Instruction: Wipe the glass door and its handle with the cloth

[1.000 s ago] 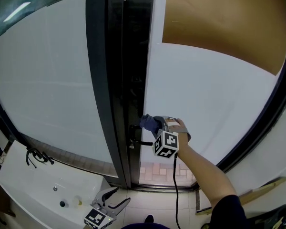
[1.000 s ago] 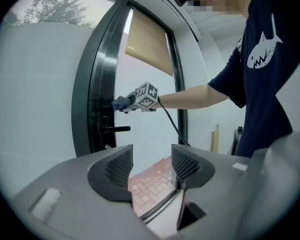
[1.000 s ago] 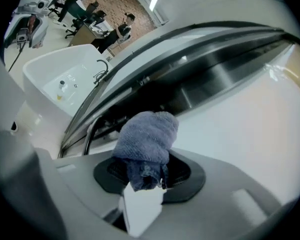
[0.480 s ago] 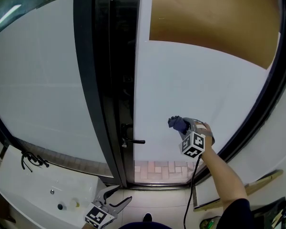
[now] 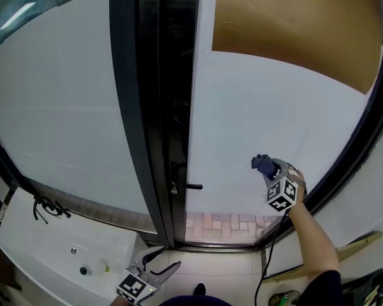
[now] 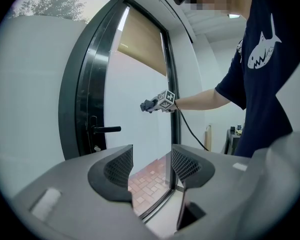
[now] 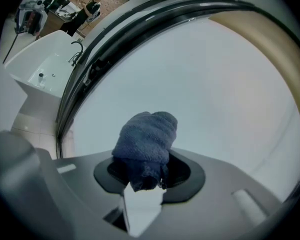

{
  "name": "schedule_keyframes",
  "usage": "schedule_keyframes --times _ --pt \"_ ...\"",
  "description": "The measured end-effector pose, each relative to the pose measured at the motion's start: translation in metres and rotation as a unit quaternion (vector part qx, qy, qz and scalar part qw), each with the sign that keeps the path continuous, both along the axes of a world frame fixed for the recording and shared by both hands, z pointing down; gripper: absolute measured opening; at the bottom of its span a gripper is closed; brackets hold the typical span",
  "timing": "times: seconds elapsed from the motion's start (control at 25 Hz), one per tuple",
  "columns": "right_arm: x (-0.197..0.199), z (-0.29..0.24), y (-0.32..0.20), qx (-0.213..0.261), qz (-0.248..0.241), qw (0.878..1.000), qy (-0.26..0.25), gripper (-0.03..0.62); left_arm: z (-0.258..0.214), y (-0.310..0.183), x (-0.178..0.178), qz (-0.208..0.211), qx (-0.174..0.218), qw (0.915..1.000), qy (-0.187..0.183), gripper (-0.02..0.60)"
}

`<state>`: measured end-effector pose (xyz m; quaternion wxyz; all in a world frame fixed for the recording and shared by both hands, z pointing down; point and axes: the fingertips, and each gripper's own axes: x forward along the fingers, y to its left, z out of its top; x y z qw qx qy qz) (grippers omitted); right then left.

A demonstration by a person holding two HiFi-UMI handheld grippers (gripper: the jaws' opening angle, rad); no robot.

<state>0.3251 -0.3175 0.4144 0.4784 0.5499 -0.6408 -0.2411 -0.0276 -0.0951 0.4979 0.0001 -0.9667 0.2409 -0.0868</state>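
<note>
Frosted white glass door (image 5: 262, 107) fills the head view; the right gripper (image 5: 266, 165) holds a bunched dark blue terry cloth (image 5: 262, 163) up at its lower pane, well right of the black lever handle (image 5: 186, 185). Left gripper view: the left gripper (image 6: 151, 166) has its jaws apart, nothing between. Right gripper view: jaws clamp the cloth (image 7: 146, 139).
</note>
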Motion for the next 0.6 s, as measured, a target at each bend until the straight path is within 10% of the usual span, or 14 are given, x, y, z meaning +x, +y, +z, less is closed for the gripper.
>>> schedule_keyframes --times 0.6 --pt "-0.264 -0.006 -0.038 0.005 -0.231 0.973 0.022 0.146 -0.002 0.001 -0.015 -0.036 0.005 0.9993 0.003 0.236"
